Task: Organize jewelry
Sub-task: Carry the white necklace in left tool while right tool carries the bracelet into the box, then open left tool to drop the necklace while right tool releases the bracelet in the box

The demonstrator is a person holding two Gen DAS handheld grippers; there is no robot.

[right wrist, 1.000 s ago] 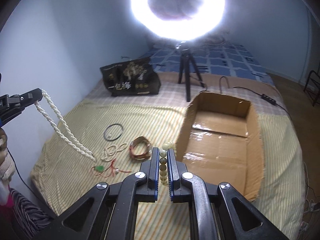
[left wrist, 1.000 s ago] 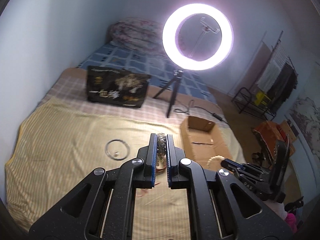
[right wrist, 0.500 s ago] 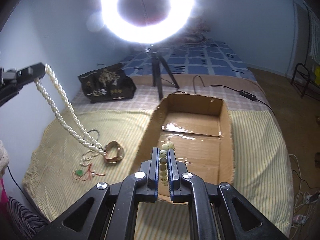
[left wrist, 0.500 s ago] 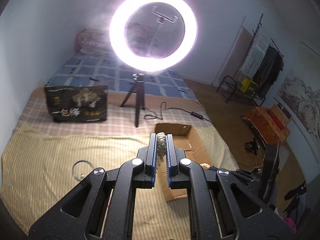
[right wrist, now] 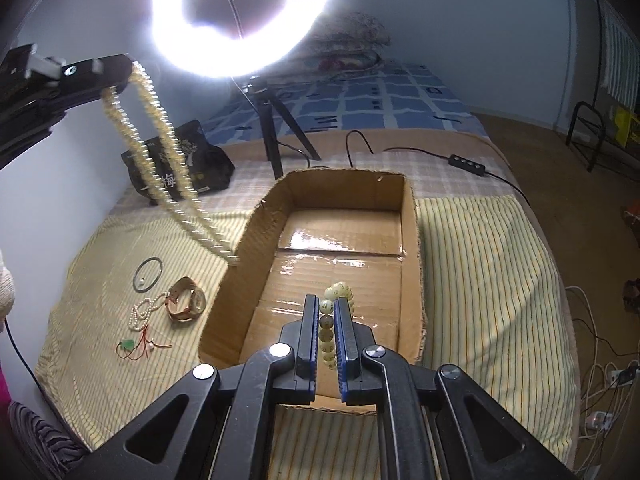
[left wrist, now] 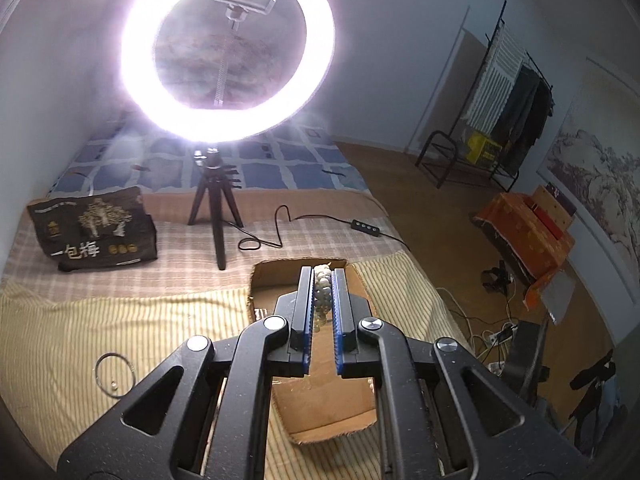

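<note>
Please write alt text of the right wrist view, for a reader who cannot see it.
The right gripper holds a pale beaded bracelet above an open brown cardboard box on a striped yellow bedcover. At left, the left gripper dangles a long cream pearl necklace beside the box.

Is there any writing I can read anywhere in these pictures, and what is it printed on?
"一包梅": large pale characters on the front of the black bag lying on the bed, clearest in the left wrist view.
Smaller print along the bag's top edge and by its round emblems: too small to read.
Yellow box under the clothes rack: markings too blurred to read.
Nothing else legible.
</note>
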